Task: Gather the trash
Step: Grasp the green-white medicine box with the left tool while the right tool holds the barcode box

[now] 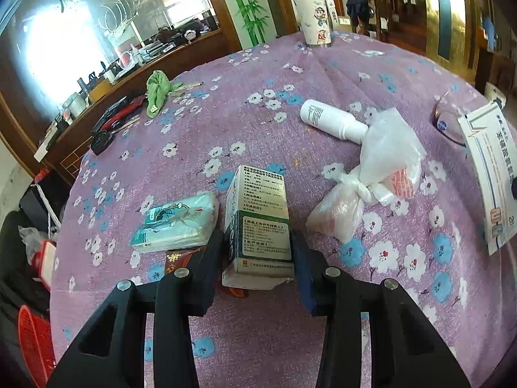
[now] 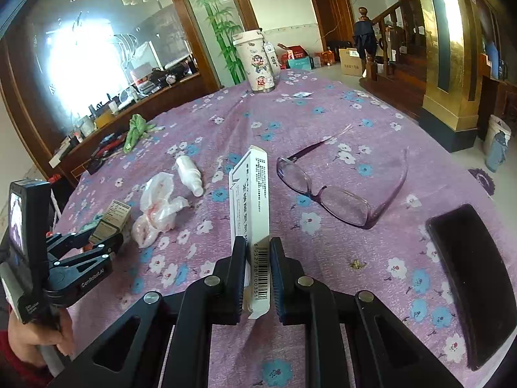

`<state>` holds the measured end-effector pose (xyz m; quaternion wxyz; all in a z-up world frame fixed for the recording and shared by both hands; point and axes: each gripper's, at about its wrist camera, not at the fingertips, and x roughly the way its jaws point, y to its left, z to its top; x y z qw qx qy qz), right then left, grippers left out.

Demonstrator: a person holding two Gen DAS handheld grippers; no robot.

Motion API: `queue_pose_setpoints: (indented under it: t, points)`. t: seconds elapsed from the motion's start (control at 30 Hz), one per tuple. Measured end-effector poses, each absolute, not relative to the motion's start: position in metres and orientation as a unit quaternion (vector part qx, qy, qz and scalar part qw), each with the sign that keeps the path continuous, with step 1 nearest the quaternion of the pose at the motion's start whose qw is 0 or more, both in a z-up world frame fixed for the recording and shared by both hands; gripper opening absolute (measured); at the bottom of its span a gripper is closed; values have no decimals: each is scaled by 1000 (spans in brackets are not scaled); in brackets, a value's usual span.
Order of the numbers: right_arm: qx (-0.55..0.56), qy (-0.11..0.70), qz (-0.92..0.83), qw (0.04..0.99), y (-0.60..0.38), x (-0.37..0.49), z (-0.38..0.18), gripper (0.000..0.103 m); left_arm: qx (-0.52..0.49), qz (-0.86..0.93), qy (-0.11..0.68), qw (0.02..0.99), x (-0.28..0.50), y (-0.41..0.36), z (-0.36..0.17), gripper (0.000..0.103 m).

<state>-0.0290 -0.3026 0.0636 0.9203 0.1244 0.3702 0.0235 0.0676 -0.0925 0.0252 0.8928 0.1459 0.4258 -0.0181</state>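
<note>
Step in hand: gathering empty packaging off floral tablecloth point(image 1: 258, 339).

Left gripper point(image 1: 257, 242) clamped on green-and-white medicine box point(image 1: 258, 213), pads against both sides; box rests on cloth beside tissue pack point(image 1: 176, 221).

Right gripper point(image 2: 257, 274) squeezed tight on flat white carton point(image 2: 252, 203), held on edge above cloth.

Knotted plastic bag point(image 1: 365, 187) and white bottle point(image 1: 332, 121) lie uncollected.

Next, judged: lift box clear, carry both to bin; none in view.
</note>
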Motion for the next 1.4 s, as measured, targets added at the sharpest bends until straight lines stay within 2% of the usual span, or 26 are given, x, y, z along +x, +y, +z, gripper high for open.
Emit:
queue_pose_setpoints:
  t: [0.43,0.87,1.07,1.2,1.4]
  points:
    - [97,346,115,926,-249,-65,89,14,66,-64,392,915,-11,-51,68,40]
    - [7,400,206,893,-142,-74,56,15,2,-18,422,907,-68,40,39,40]
    - [-17,406,203,891,-127,-76,48,15,-11,-22,423,906,-69,48,32,40]
    - [-24,408,203,890,-123,-77,46,24,-16,-26,426,904,-68,49,28,40]
    - [-64,391,181,900,-113,-88,46,25,-20,-27,431,902,-69,50,21,40]
